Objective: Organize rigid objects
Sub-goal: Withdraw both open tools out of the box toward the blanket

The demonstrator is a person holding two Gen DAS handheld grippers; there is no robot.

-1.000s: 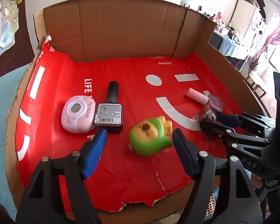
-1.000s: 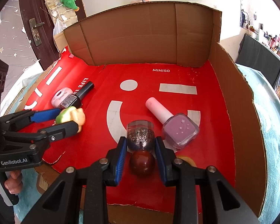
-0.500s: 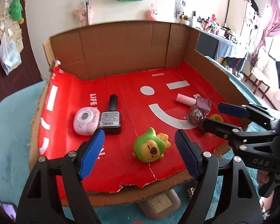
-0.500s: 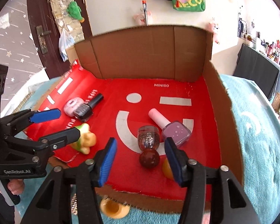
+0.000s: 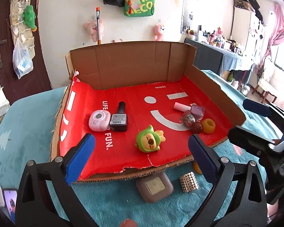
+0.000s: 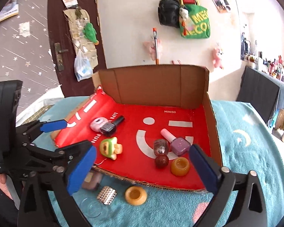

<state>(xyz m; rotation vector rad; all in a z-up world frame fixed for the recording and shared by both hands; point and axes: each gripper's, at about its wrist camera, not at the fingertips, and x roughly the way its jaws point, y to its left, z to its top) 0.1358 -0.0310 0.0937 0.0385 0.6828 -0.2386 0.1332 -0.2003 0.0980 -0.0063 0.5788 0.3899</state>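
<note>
A cardboard tray [image 5: 123,70] with a red lining holds a green toy [image 5: 150,141], a glitter polish bottle [image 6: 161,148] with a dark red cap, a purple polish bottle [image 6: 179,144], a black bottle [image 5: 119,120], a pink round case [image 5: 99,121] and an amber ring [image 6: 179,166]. My left gripper [image 5: 141,139] hovers before the tray's front edge, jaws opening, nothing between them. My right gripper [image 6: 143,149] hangs back from the glitter bottle, jaws opening and also bare. Each gripper shows in the other's view: the left gripper [image 6: 66,134], the right gripper [image 5: 244,119].
On the teal blanket in front of the tray lie a grey-brown square case [image 5: 154,188], a silver studded piece [image 5: 188,181], a second amber ring [image 6: 136,195] and a clear glass disc [image 6: 92,208]. A phone [image 5: 10,200] lies at the lower left.
Both grippers have drawn back and up from the tray. The right one let go of the glitter bottle and spread wide. The left one widened and left the green toy.
</note>
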